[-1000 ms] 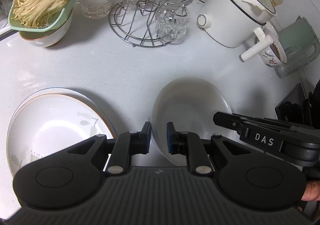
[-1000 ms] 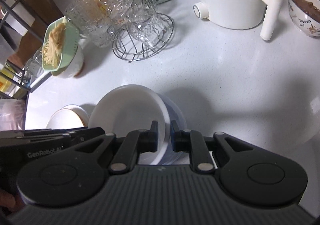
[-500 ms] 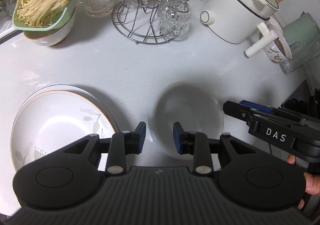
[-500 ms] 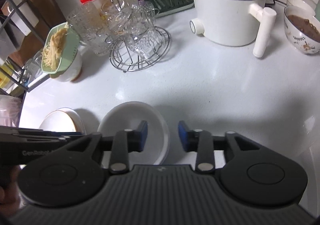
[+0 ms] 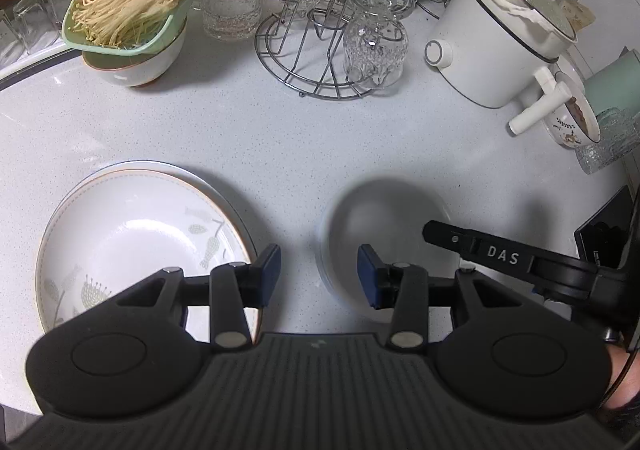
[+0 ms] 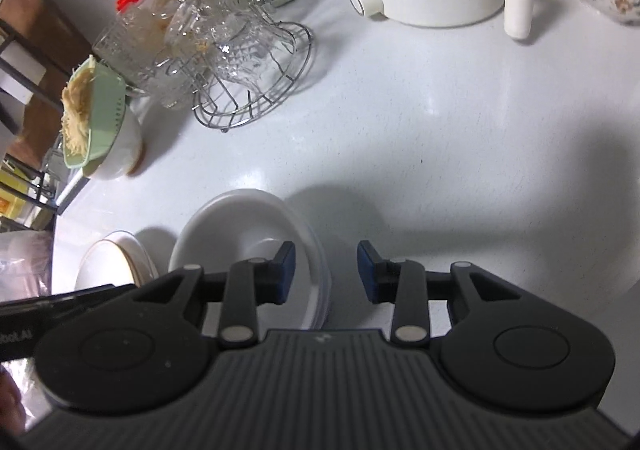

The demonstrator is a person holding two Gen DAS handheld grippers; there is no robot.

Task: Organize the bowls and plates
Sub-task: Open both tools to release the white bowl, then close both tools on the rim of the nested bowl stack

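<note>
Hovering over the white tabletop (image 5: 320, 138), the left claw (image 5: 319, 270) has just been opening and now stands released with nothing between its pads. The right claw (image 6: 326, 272) is released too, empty, just beside the stack of white bowls (image 6: 244, 234) sitting on the tabletop. The nesting step looks finished. Next probably comes the patterned plate (image 5: 132, 234) lying left of the bowls, which calls for pinching its thin rim. The bowls blur in the left view, so I cannot count them, and the claw bodies hide their near edges.
</note>
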